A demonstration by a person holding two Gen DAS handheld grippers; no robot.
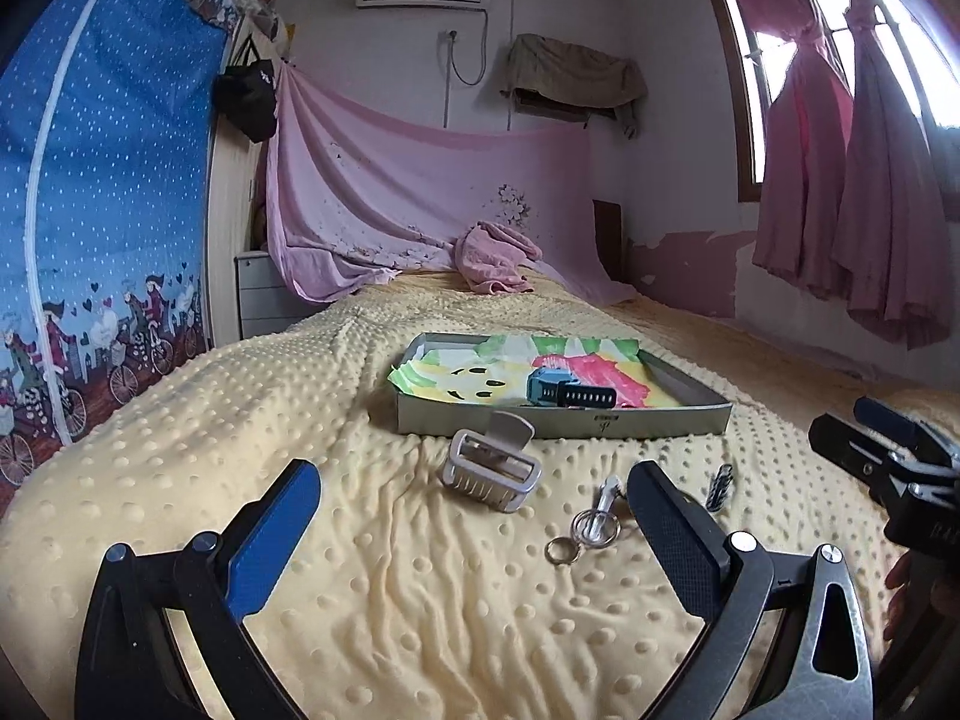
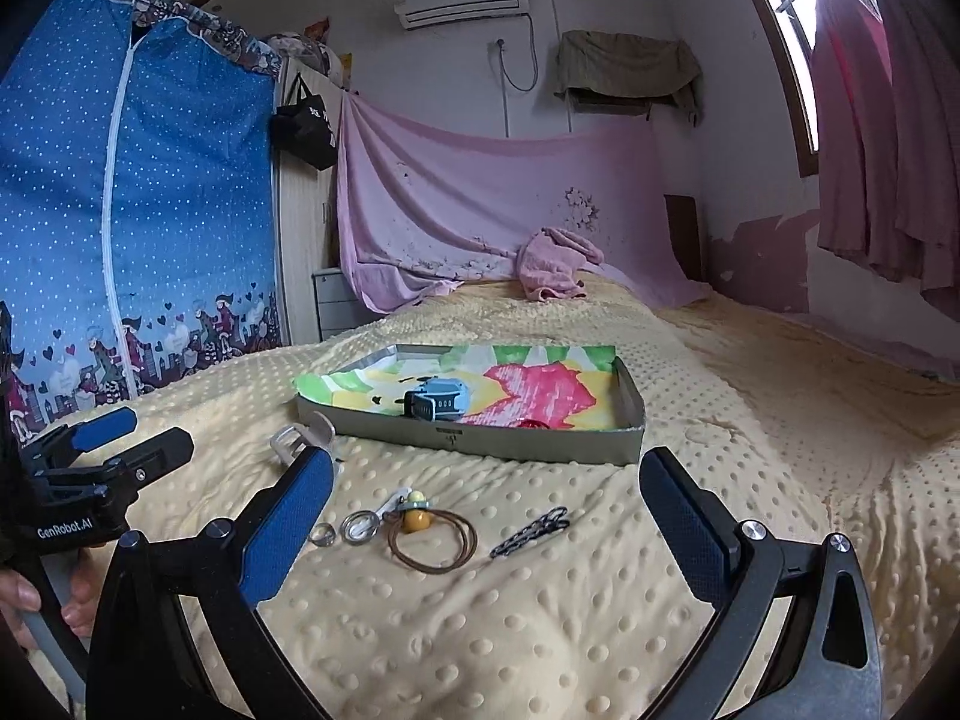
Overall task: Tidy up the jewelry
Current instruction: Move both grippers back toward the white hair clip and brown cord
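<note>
Right wrist: right gripper (image 2: 486,516) wide open, empty; brown cord loop (image 2: 433,546) between fingers.

A: Where do the two wrist views sit?
B: Both look forward low over the bed (image 1: 420,600), past their own fingers (image 1: 276,540), towards the tray (image 1: 564,420).
A: What do they share?
B: Tray, rings (image 2: 360,527) ahead of the fingers, far wall; each glimpses the other gripper sideways.

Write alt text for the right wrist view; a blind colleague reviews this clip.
The open right gripper hovers over a yellow dotted blanket strewn with rings, a brown hair tie and a black clip. Behind them a shallow tray holds a blue watch. The left gripper shows at left.
</note>
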